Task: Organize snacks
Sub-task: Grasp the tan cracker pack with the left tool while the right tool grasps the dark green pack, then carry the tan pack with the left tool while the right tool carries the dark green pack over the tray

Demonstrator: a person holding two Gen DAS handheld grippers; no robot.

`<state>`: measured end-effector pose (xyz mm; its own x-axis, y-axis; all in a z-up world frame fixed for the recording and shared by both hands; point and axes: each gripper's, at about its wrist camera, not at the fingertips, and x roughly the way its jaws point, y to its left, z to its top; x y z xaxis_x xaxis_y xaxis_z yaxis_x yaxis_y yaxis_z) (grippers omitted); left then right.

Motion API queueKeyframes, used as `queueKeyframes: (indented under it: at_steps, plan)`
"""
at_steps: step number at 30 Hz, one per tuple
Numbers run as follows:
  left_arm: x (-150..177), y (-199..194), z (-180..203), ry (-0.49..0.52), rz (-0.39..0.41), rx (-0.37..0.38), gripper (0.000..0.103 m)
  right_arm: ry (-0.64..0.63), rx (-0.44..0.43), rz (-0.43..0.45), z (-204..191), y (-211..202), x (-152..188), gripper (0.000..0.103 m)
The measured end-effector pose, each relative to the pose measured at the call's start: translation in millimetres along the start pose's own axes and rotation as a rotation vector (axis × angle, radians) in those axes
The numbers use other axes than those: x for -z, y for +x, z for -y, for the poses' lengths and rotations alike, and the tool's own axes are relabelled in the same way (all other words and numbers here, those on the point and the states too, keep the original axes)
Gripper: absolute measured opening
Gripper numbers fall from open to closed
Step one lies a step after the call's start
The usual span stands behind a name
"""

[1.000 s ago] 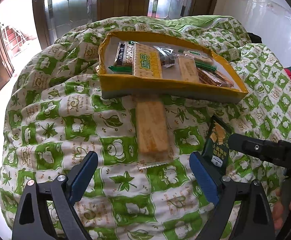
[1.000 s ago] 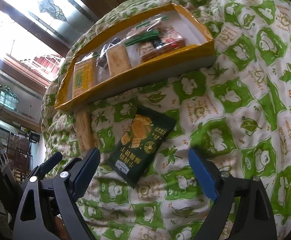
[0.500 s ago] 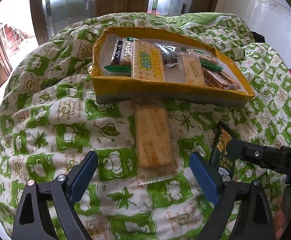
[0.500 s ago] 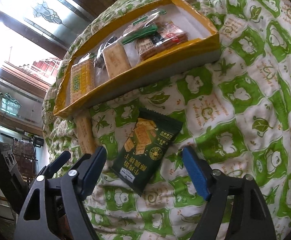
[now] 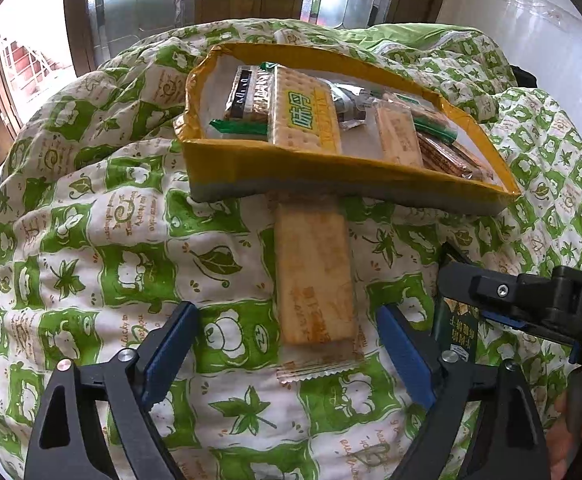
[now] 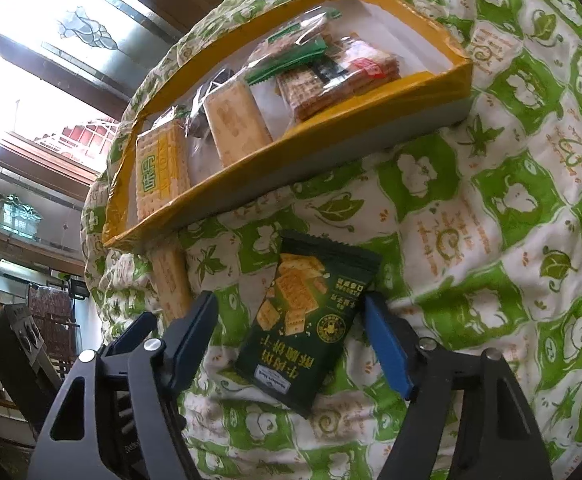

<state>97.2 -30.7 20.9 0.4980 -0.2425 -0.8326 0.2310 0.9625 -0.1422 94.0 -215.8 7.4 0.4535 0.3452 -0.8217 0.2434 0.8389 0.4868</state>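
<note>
The left gripper (image 5: 287, 344) stands over a green-and-white patterned quilt (image 5: 91, 248) on the bed. Its jaws have just been closing slightly but remain wide. A long pale cracker pack in clear wrapping (image 5: 313, 276) lies flat between them, touched by neither pad. The pack's far end meets the front wall of a shallow yellow-edged cardboard tray (image 5: 331, 182). The tray holds several wrapped biscuit packs, among them one with a yellow-and-green label (image 5: 305, 116).

To the right, the right gripper (image 6: 291, 344) straddles a dark green foil snack pouch printed with crackers (image 6: 307, 324), which lies flat on the quilt just in front of the tray. Its jaws have just been closing. The blue right pad (image 6: 385, 344) is at the pouch's edge; the left pad stands clear of it, so no grip is formed.
</note>
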Motion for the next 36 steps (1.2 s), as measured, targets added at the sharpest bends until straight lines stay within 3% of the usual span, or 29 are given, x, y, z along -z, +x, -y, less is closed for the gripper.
queueKeyframes:
  at_steps: [7,17,22,36]
  plan:
    - [2,0,-3,-0.005,-0.005,-0.012,0.078,-0.039,0.043,-0.004,-9,9,-1,0.072]
    - [5,-6,-5,-0.014,-0.012,-0.009,0.042,-0.166,0.173,0.005,-27,22,4,0.062]
    - [9,-11,-8,-0.026,-0.015,0.007,0.039,-0.158,0.162,0.017,-23,18,4,0.053]
    - [18,-24,-8,-0.032,-0.014,0.029,0.037,-0.148,0.111,0.029,-14,2,6,0.050]
